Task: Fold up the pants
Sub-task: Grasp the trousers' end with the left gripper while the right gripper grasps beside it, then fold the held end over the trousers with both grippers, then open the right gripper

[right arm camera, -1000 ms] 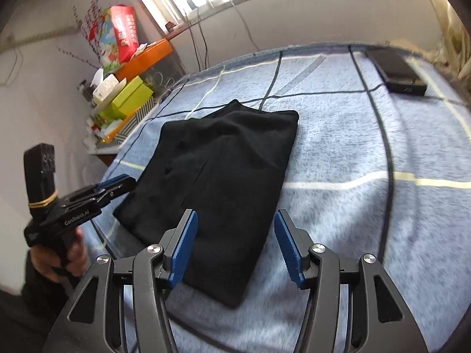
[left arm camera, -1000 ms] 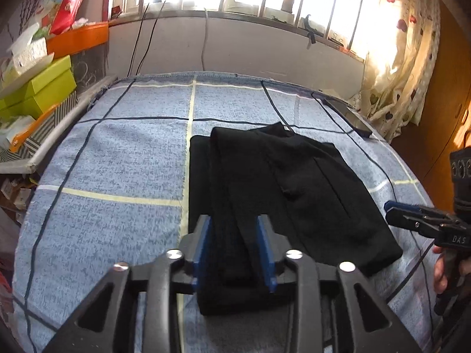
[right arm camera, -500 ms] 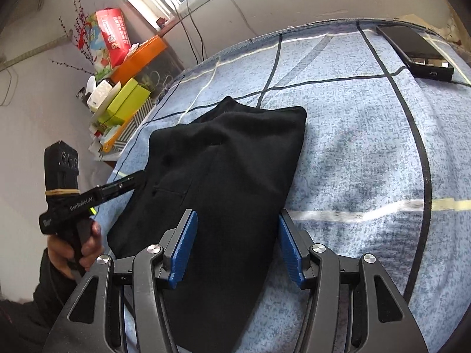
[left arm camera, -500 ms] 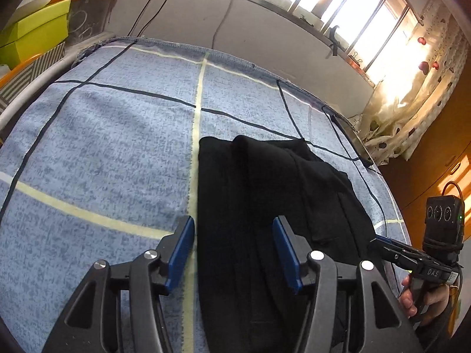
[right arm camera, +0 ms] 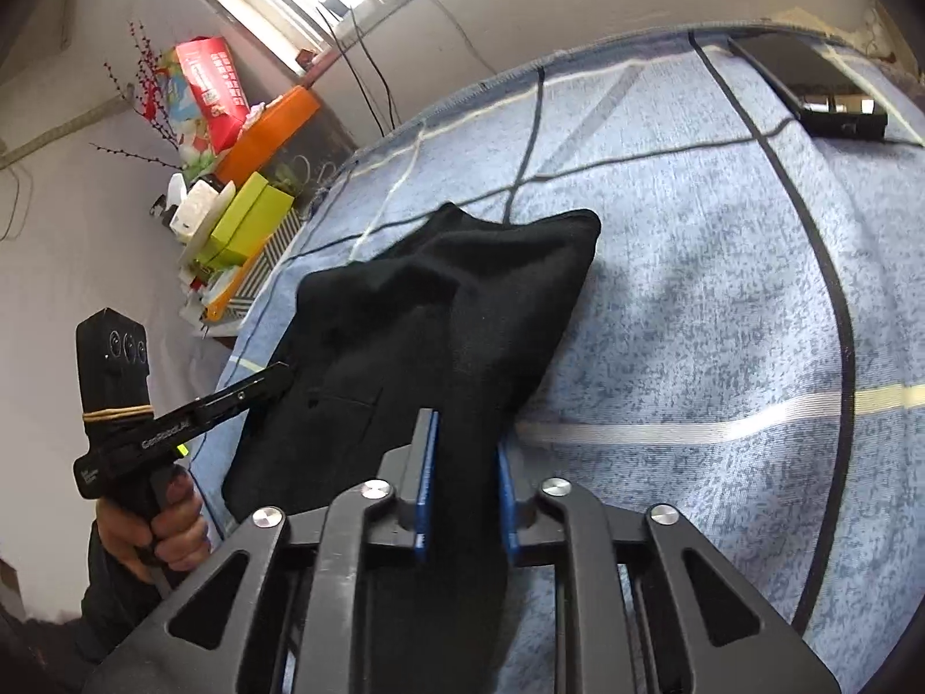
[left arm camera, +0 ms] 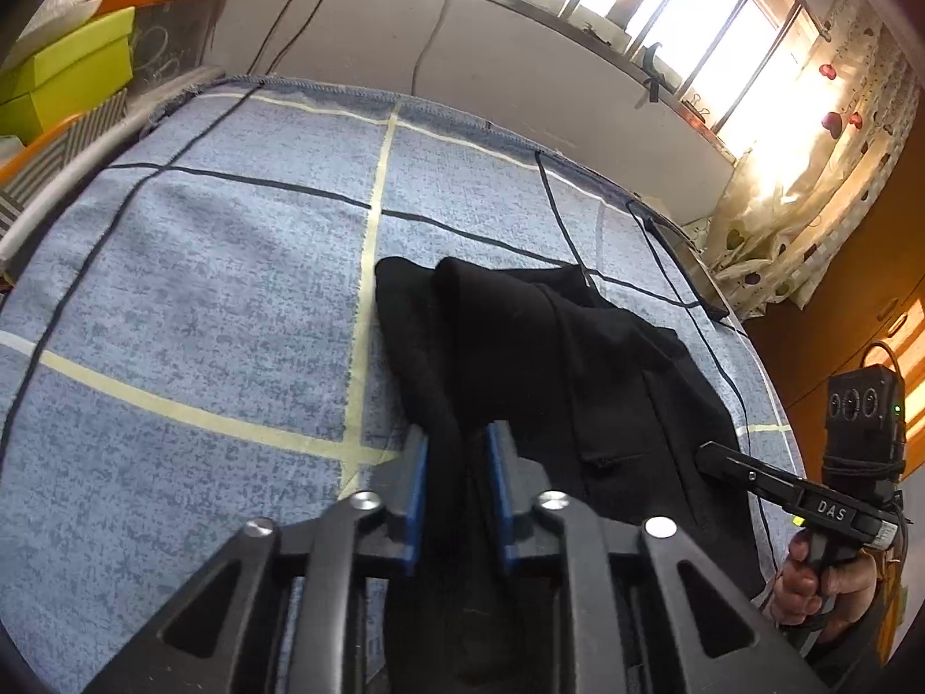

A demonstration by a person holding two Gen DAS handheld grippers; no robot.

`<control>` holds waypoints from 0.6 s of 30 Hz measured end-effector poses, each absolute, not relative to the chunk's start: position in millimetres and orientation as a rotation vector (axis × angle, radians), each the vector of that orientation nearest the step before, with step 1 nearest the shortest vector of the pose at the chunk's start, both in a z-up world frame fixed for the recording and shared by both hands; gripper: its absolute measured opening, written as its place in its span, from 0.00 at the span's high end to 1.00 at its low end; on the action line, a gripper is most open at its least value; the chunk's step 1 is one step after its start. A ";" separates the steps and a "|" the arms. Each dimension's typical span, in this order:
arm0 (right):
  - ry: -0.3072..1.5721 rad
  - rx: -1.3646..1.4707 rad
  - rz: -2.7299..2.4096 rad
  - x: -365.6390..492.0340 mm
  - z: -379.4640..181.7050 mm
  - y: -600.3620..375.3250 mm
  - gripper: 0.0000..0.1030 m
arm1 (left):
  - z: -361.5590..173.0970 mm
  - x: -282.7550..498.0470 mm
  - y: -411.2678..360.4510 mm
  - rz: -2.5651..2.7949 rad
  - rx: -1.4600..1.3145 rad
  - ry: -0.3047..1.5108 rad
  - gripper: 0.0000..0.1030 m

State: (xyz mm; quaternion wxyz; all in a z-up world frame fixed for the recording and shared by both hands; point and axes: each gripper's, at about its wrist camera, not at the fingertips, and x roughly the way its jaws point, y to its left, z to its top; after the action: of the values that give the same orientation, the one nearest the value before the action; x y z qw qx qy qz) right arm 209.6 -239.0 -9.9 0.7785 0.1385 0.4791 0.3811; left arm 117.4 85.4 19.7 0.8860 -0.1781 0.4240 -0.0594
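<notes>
The black pants (left arm camera: pixel 520 358) lie folded on the blue checked bedspread (left arm camera: pixel 202 301), their far end toward the window wall, and their near edge is raised off the cloth. The left gripper (left arm camera: pixel 457 491) has its blue-padded jaws pinching a bunched ridge of the pants' near left edge, the fabric filling the narrow gap between the pads. The right gripper (right arm camera: pixel 462 497) does likewise at the near right edge of the pants, jaws drawn in tight on a thick fold of black cloth that hangs down between them (the cloth hides most of the inner pad faces). Seen from the right wrist, the pants (right arm camera: pixel 439 324) slope up from the bedspread (right arm camera: pixel 722 312) toward the grippers, and the far corner rests flat.

Beyond the pants' far right corner a dark phone (right arm camera: pixel 809 81) lies on the bedspread. Left of the pants, off the bed's edge, stand green boxes (right arm camera: pixel 254 220) and an orange box (right arm camera: pixel 272 127). A patterned curtain (left arm camera: pixel 821 173) hangs to the pants' far right.
</notes>
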 end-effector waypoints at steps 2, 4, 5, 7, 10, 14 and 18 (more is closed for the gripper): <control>1.010 0.301 0.829 206.4 0.1 -239.9 0.86 | 24.8 114.4 86.8 -0.106 -0.360 0.866 0.90; 0.987 0.299 0.844 204.1 8.8 -238.0 0.87 | 30.6 112.1 86.5 -0.121 -0.355 0.850 0.90; 0.974 0.291 0.852 202.0 15.5 -235.6 0.87 | 34.0 111.2 85.2 -0.128 -0.351 0.842 0.90; 0.958 0.272 0.862 199.0 22.8 -230.6 0.87 | 40.5 109.8 82.0 -0.141 -0.339 0.826 0.91; 0.936 0.257 0.879 195.0 35.5 -222.8 0.87 | 51.8 107.7 81.0 -0.160 -0.336 0.800 0.91; 0.902 0.255 0.909 194.4 51.9 -208.5 0.87 | 72.2 106.0 92.2 -0.152 -0.323 0.741 0.91; 0.874 0.252 0.958 202.1 62.6 -176.3 0.87 | 87.8 110.0 117.7 -0.108 -0.317 0.703 0.91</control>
State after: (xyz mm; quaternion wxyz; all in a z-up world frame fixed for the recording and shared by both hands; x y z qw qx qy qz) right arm 202.1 -176.3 62.6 0.7897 0.1172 0.4059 0.4449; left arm 110.0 117.7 87.8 0.9251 -0.1546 0.3427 -0.0526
